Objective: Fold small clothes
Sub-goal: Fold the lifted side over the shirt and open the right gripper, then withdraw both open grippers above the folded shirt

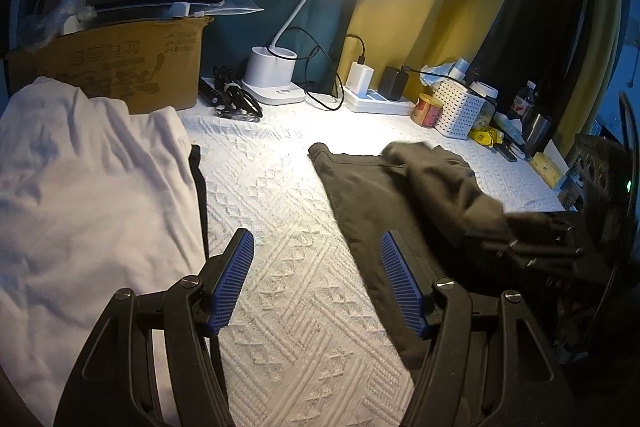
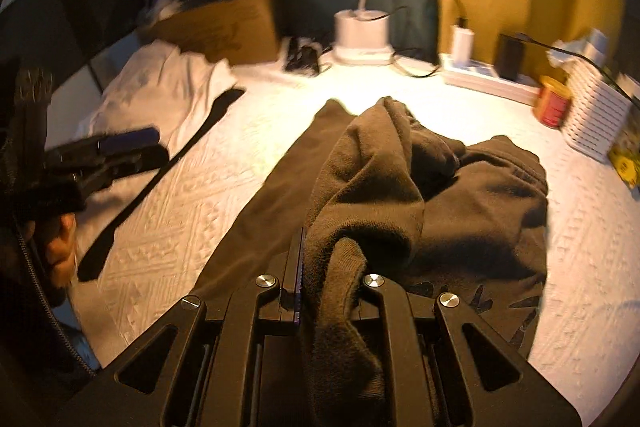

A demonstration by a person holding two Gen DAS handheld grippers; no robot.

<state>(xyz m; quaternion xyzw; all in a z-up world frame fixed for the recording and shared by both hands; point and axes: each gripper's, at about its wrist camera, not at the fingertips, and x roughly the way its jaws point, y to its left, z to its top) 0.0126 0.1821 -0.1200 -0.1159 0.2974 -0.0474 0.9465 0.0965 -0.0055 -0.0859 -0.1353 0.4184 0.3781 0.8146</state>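
Observation:
A dark olive-brown garment [image 1: 372,187] lies on the white quilted cover [image 1: 280,227], partly bunched and lifted at its right side. My right gripper [image 2: 320,267] is shut on a fold of this dark garment [image 2: 380,179], which drapes over its jaws. In the left wrist view the right gripper [image 1: 532,239] shows at the right, blurred, with the cloth rising to it. My left gripper [image 1: 316,275] hangs open above the bare cover, just left of the garment's edge, nothing between its blue pads [image 1: 232,283]. The left gripper [image 2: 116,151] also shows at the left of the right wrist view.
A white garment [image 1: 88,195] with a black strip [image 1: 198,195] beneath lies at the left. Behind stand a cardboard box [image 1: 120,67] with a tablet, a lit desk lamp [image 1: 276,79], a power strip [image 1: 376,99], a red can [image 1: 426,111] and a white perforated basket [image 1: 460,111].

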